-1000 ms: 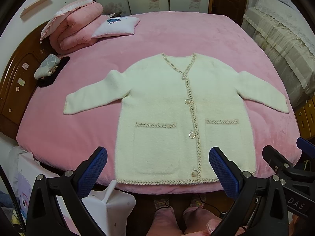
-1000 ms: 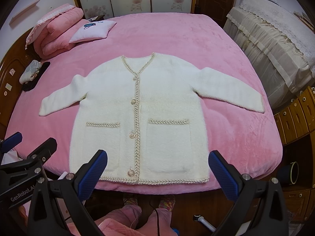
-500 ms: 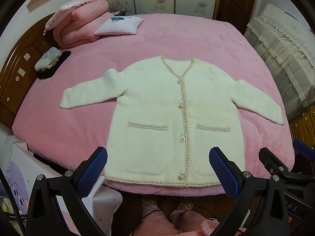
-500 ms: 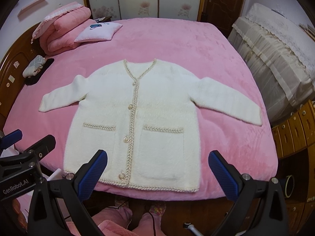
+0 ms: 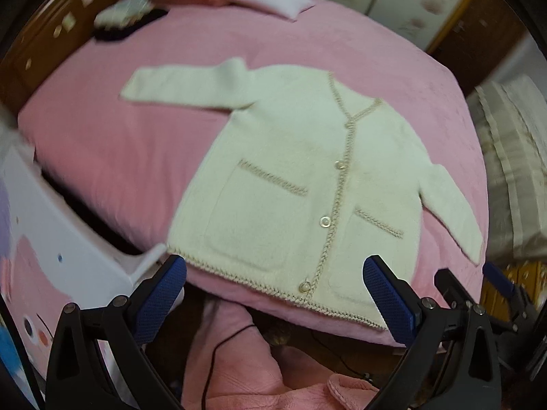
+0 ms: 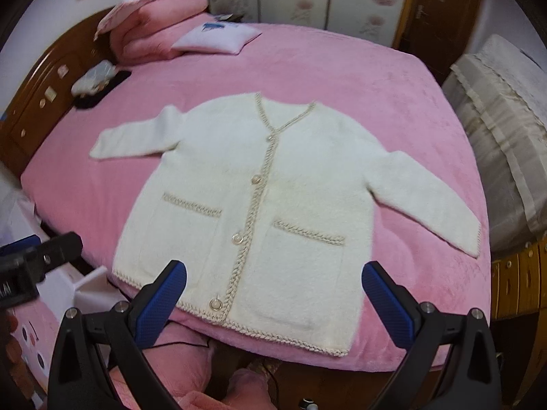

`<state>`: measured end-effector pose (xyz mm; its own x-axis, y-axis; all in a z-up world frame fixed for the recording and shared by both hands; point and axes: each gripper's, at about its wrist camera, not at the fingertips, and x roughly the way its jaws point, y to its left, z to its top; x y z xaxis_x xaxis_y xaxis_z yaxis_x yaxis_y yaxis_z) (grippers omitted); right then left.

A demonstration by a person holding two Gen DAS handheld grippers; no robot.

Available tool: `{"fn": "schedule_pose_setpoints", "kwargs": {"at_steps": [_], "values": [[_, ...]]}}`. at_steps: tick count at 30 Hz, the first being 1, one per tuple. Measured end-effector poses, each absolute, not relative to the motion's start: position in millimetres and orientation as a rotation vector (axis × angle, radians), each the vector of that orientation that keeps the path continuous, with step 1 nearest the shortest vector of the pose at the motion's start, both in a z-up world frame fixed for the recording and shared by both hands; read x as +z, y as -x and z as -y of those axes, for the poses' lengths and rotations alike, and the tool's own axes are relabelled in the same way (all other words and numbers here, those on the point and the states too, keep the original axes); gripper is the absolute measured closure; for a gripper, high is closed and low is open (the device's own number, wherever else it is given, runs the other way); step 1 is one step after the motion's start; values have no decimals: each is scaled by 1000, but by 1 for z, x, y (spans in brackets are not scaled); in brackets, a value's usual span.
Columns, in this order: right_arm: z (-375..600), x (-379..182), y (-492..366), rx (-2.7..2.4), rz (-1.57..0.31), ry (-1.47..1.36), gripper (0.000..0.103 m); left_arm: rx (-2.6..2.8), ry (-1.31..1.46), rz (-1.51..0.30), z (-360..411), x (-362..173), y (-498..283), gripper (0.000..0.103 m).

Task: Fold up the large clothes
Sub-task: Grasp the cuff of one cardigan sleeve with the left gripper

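The left wrist view is smeared by motion blur, so the headboard (image 5: 51,34) and the small items at the upper left of the frame are hard to make out. In that view the right pad of the left hand-held gripper (image 5: 275,294) covers the lower right corner of the cardigan (image 5: 307,177); in the right wrist view the left pad of the right hand-held gripper (image 6: 273,295) covers a short stretch of the hem, and the lower frame cuts off the pink-clad legs of the person. The cardigan lies flat, front up and buttoned, on the pink bed (image 6: 342,75), its hem at the near bed edge in the lower middle of both frames. Its long axis runs from the hem up to the V-neck, which points toward the upper right of the frame, more steeply tilted in the left wrist view. One sleeve reaches toward the left of the frame, the other slants down toward the right edge of the bed. Both grippers hover over the hem with jaws spread wide, holding nothing. A white pillow (image 6: 215,37) and a pink quilt (image 6: 154,24) sit at the upper left of the right wrist frame. Part of the left gripper's body shows at the left edge there.
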<state>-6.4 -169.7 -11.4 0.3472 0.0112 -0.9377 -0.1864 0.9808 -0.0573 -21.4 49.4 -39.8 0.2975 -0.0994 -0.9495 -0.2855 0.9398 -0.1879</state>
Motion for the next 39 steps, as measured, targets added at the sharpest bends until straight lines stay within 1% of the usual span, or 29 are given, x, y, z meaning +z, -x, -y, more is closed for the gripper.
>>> {"fn": "schedule_pose_setpoints", "kwargs": {"at_steps": [7, 14, 19, 23, 27, 28, 29, 32, 34, 35, 36, 37, 38, 39], "values": [[112, -46, -28, 180, -1289, 275, 0, 209, 474, -1339, -137, -91, -24, 1], [34, -90, -77, 164, -1399, 309, 0, 342, 398, -1362, -243, -145, -115, 1], [-31, -132, -111, 150, -1437, 334, 0, 410, 536, -1278, -334, -197, -181, 1], [-67, -163, -132, 144, -1451, 264, 0, 488, 659, -1230, -396, -247, -226, 1], [-88, -201, -139, 188, -1570, 175, 1, 599, 734, -1167, -442, -293, -252, 2], [-91, -206, -137, 193, -1585, 161, 1, 606, 754, -1158, -450, -302, -256, 4], [-93, -212, -136, 199, -1597, 147, 1, 615, 782, -1144, -461, -314, -262, 10], [-97, -227, -129, 220, -1627, 113, 1, 647, 832, -1090, -485, -338, -275, 12], [-94, -237, -124, 238, -1663, 78, 2, 648, 839, -1021, -494, -340, -280, 14], [-90, -242, -122, 236, -1682, 57, 3, 650, 827, -995, -496, -340, -283, 27], [-84, -247, -121, 221, -1710, 28, 4, 648, 807, -972, -498, -339, -288, 37], [-79, -250, -120, 206, -1728, 5, 4, 651, 770, -962, -497, -337, -295, 52], [-70, -254, -120, 184, -1753, -29, 4, 663, 750, -964, -495, -336, -297, 59], [-62, -257, -121, 165, -1770, -59, 4, 669, 733, -959, -494, -336, -301, 63]]}}
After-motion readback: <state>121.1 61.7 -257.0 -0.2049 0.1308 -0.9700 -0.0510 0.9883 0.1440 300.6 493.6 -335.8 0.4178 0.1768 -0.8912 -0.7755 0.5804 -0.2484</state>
